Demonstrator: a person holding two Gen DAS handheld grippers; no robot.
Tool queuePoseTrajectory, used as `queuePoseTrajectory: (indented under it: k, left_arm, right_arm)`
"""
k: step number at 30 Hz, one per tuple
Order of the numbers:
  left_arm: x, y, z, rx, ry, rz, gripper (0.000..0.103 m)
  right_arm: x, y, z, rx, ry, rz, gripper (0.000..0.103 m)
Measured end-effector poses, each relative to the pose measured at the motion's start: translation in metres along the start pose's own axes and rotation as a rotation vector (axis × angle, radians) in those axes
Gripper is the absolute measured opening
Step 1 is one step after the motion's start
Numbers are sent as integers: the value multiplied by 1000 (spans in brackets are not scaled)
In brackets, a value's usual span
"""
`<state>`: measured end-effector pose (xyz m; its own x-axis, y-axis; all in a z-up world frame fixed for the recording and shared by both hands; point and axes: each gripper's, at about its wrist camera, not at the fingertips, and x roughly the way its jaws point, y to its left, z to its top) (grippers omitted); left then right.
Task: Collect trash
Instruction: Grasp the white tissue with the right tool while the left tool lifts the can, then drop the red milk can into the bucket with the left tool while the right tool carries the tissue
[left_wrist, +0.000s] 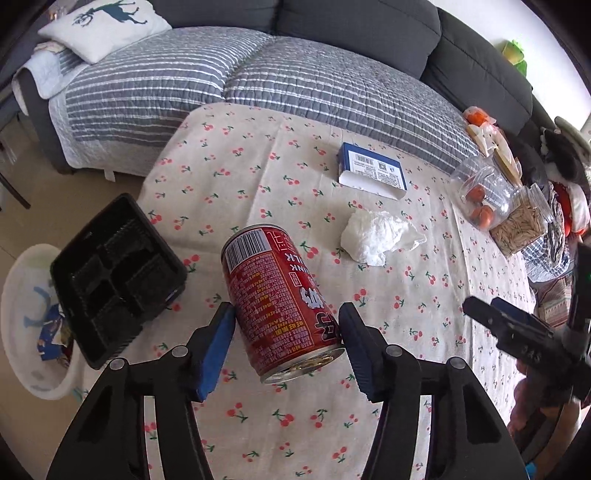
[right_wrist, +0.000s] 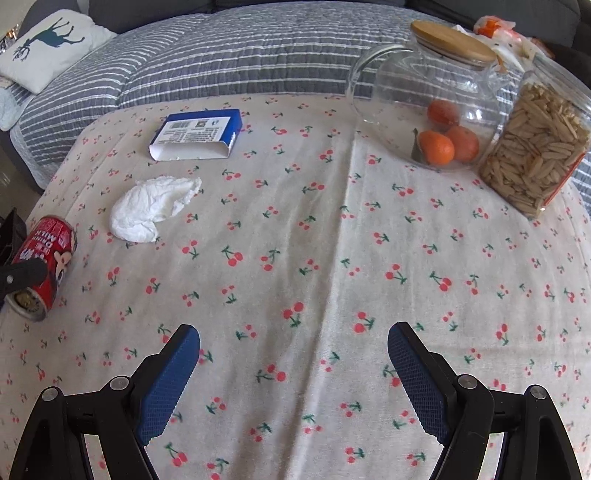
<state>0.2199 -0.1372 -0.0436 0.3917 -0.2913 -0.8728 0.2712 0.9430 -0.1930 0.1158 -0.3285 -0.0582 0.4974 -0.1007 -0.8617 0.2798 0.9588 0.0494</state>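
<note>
My left gripper (left_wrist: 286, 314) is shut on a red milk-drink can (left_wrist: 280, 299), tilted with its open end toward me, above the cherry-print tablecloth (left_wrist: 406, 350). The can also shows at the left edge of the right wrist view (right_wrist: 42, 258). A crumpled white tissue (left_wrist: 376, 236) (right_wrist: 151, 206) and an opened blue-and-white box (left_wrist: 373, 171) (right_wrist: 197, 134) lie on the cloth beyond it. My right gripper (right_wrist: 293, 347) is open and empty over the cloth; it also shows at the right of the left wrist view (left_wrist: 484, 306).
A black compartment tray (left_wrist: 110, 280) hangs over the table's left edge above a white bin (left_wrist: 22, 306) holding wrappers. A glass jug with oranges (right_wrist: 439, 122) and a jar of seeds (right_wrist: 535, 147) stand at the far right. A striped sofa (left_wrist: 221, 74) lies behind the table.
</note>
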Motion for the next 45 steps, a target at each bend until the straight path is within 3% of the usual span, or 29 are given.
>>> queuePoseTrajectory:
  k: [4,9,15,18,21,24,25,29,37,45]
  left_arm:
    - [-21,20,-4,-5,-36,-8,61]
    - [-48,39,-8,11,-96,9,61]
    - [-61,65,-13,-19,-110,10,61]
    - [-64,73,-15,-23,-115,19,61]
    - [-67,80,-17,-30,-120,23,61]
    - [-72,85,-20,-37,-129,23,61]
    - [-73,86,-21,-39,-131,21,61]
    - [-80,89,-25,-39,-141,23,61]
    - [-100,96,-35,-42,-180,27,61]
    - [-119,147,-45,-127,-212,56,61]
  right_arm:
    - [23,14,25,97,46,65,87]
    - [45,60,50,15,17,80,87]
    - [64,103,70,-51,-9,90,86]
    - [76,112,77,-44,-1,71,80]
    - [89,118,79,-51,14,42,66]
    - [94,118,76,-59,19,87,34]
    - [94,119,74,-63,22,115,15]
    - [83,123,68,-102,36,149,8]
    - [36,125,39,-164,1,175,7]
    - [-4,135,10,-157,23,194,7]
